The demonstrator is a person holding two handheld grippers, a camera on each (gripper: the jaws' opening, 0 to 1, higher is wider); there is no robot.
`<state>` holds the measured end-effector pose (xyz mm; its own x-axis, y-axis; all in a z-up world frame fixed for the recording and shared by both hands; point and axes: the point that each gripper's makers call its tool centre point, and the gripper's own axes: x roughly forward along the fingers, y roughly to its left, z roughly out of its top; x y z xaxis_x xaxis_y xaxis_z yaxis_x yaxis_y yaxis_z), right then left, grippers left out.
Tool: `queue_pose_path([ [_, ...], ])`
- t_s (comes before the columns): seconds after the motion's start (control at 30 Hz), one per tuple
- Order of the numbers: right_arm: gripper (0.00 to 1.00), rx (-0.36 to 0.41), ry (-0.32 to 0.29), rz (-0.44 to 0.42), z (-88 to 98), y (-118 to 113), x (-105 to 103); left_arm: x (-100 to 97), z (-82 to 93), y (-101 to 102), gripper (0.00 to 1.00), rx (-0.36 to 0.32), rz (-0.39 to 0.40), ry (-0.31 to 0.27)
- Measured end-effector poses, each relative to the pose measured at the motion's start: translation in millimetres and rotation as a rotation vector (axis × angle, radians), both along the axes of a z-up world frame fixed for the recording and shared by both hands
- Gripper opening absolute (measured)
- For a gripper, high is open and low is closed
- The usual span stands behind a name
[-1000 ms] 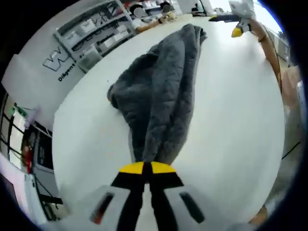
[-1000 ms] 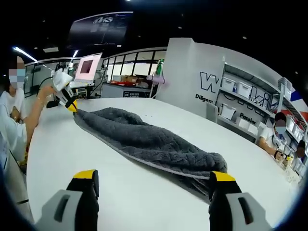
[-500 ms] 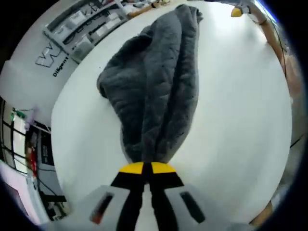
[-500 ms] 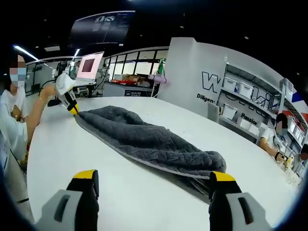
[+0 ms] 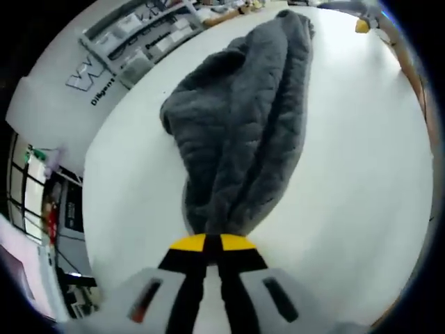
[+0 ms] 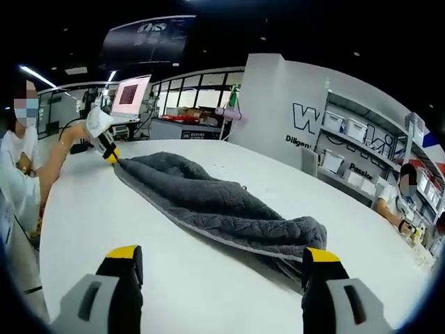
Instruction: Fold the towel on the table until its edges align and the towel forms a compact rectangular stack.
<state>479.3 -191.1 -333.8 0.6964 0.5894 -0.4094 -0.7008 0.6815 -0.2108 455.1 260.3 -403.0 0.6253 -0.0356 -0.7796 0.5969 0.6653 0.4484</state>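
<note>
A dark grey towel (image 5: 243, 118) lies bunched in a long strip across the white table (image 5: 348, 174). My left gripper (image 5: 212, 243) is shut on one end of it, the cloth pinched between the yellow tips. In the right gripper view the same towel (image 6: 208, 205) stretches from the far left toward the near right, and the left gripper (image 6: 110, 154) holds its far end in a person's hand. My right gripper (image 6: 222, 261) stands open close above the table, its right fingertip (image 6: 318, 257) next to the towel's near end, with nothing between the jaws.
A person (image 6: 21, 174) sits at the table's left edge in the right gripper view. Shelves with white bins (image 6: 348, 142) stand behind the table, with another person (image 6: 400, 202) at the far right. A yellow-tipped tool (image 5: 363, 26) lies at the far end of the table.
The left gripper has shifted slightly along the table with the towel's end, so the strip lies a little differently. The right gripper has stayed still and open.
</note>
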Motion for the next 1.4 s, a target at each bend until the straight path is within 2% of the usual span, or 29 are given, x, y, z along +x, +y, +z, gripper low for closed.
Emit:
queue_pose_path([
  [0.13,0.99,-0.001,0.000,0.000,-0.6,0,0,2.3,12.5,-5,0.24,-0.092,-0.011,-0.064],
  [0.3,0.99,-0.005,0.001,0.002,-1.5,0,0,-3.4,33.3,-26,0.27,-0.244,-0.080,-0.126],
  [0.4,0.99,-0.007,0.002,0.005,-2.1,1,-1,-6.1,46.0,-39,0.29,-0.308,-0.134,-0.169],
  [0.53,0.99,-0.008,0.003,0.004,-3.0,1,-1,-5.3,55.2,-47,0.35,-0.359,-0.158,-0.201],
  [0.67,0.99,-0.007,0.005,0.004,-3.2,1,-1,-5.6,60.9,-55,0.40,-0.445,-0.163,-0.206],
  [0.73,0.99,-0.009,0.007,0.005,-4.0,1,-1,-6.2,62.7,-56,0.42,-0.463,-0.166,-0.209],
  [0.87,0.99,-0.018,0.014,0.015,-6.8,4,-2,-3.5,65.9,-59,0.63,-0.475,-0.163,-0.227],
  [0.97,0.99,-0.025,0.018,0.018,-8.5,4,-2,-2.8,64.3,-62,0.73,-0.462,-0.168,-0.225],
  [1.1,0.99,-0.028,0.021,0.016,-9.1,4,-2,-4.3,64.6,-68,0.76,-0.463,-0.192,-0.219],
  [1.33,0.99,-0.032,0.026,0.015,-11.1,4,-2,-7.1,77.3,-81,0.99,-0.529,-0.222,-0.258],
  [1.4,0.99,-0.035,0.030,0.016,-11.9,3,-1,-8.0,78.4,-83,0.99,-0.538,-0.225,-0.259],
])
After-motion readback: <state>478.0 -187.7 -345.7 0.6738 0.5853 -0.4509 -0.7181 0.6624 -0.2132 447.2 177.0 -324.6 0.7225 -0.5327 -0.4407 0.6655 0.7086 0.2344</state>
